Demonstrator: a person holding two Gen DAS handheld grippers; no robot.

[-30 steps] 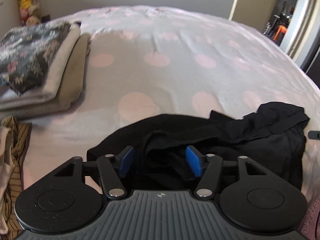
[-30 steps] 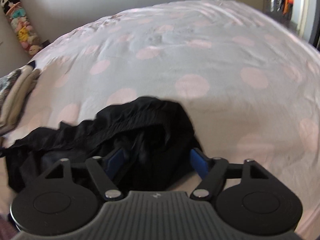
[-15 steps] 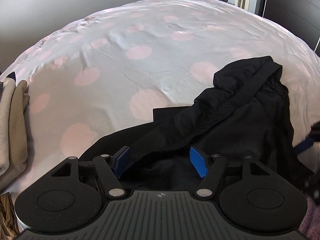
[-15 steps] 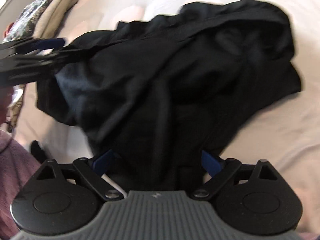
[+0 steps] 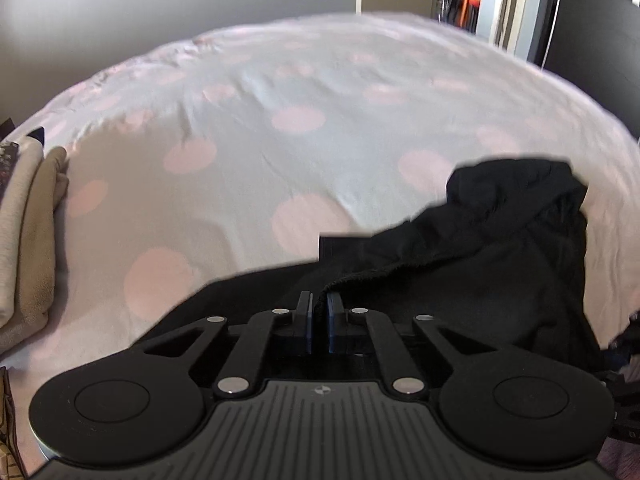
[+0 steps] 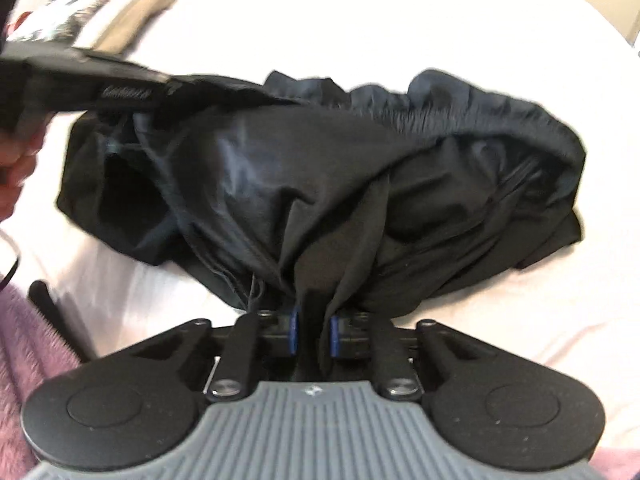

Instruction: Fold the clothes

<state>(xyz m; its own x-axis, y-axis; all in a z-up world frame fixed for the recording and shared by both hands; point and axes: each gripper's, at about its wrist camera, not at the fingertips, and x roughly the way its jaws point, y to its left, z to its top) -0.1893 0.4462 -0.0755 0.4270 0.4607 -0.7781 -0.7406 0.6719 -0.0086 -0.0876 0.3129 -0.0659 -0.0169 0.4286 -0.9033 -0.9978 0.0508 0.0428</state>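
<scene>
The black garment lies bunched on the spotted bedsheet, its gathered waistband forming the far edge of the heap in the right wrist view. Both tools are clamped on it: the right gripper pinches a thick fold at the near side of the garment, and the left gripper is closed on a thin hem at the garment's other side. The cloth between them is slack and creased, so the step in hand looks like a lift and spread. To do it well, the person should draw the two grips apart evenly until the fabric is taut, then lay it flat on the bare sheet beyond the garment before any fold; pulling unevenly risks the thin hem slipping out. A stack of folded clothes sits well apart to the left of the garment.
</scene>
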